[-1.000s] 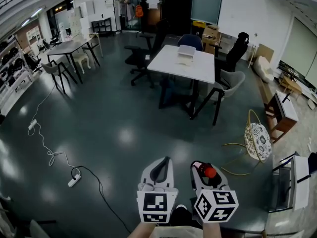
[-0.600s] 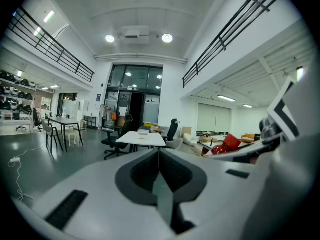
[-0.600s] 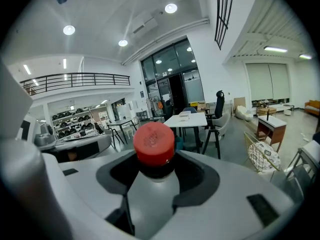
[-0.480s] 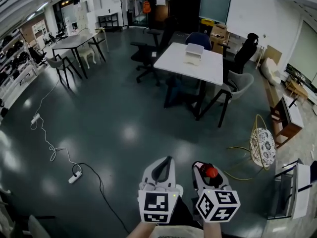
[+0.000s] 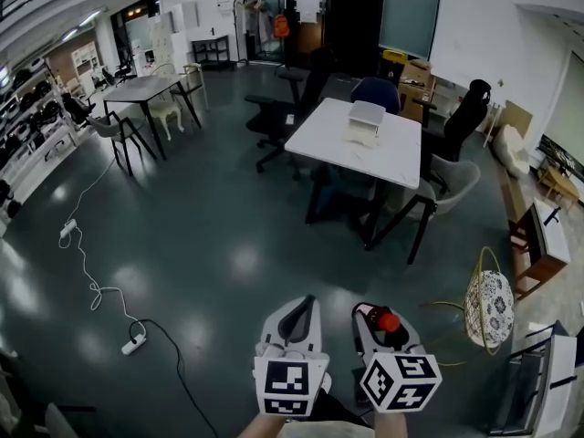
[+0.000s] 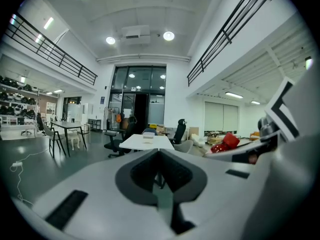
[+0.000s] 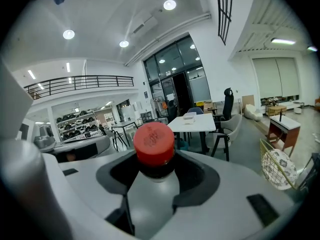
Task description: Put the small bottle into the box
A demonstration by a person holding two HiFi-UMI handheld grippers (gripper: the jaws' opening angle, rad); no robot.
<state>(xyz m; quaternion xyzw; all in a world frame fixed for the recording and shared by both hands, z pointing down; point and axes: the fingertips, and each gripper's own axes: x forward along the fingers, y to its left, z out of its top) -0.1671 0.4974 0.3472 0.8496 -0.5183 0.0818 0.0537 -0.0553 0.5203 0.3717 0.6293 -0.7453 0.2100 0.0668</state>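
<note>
My right gripper [image 5: 383,322] is shut on a small bottle with a red cap [image 5: 388,320], whose cap [image 7: 154,143] sticks out past the jaws in the right gripper view. My left gripper [image 5: 299,310] is beside it, shut with nothing between its jaws. The left gripper view shows the closed jaws [image 6: 159,160] and the bottle's red cap [image 6: 226,142] off to the right. A white box [image 5: 366,120] sits on a white table [image 5: 349,147] far ahead. Both grippers are held low, near the person's body, over the dark floor.
Black office chairs [image 5: 276,115] and a grey chair [image 5: 449,182] surround the white table. A second table with chairs [image 5: 148,91] stands at the left back. A power strip and cable [image 5: 133,341] lie on the floor at left. A wire basket [image 5: 487,306] stands at right.
The white table and box have come slightly nearer and shifted right in the head view as the person walks forward. Both grippers keep their pose and the bottle stays held.
</note>
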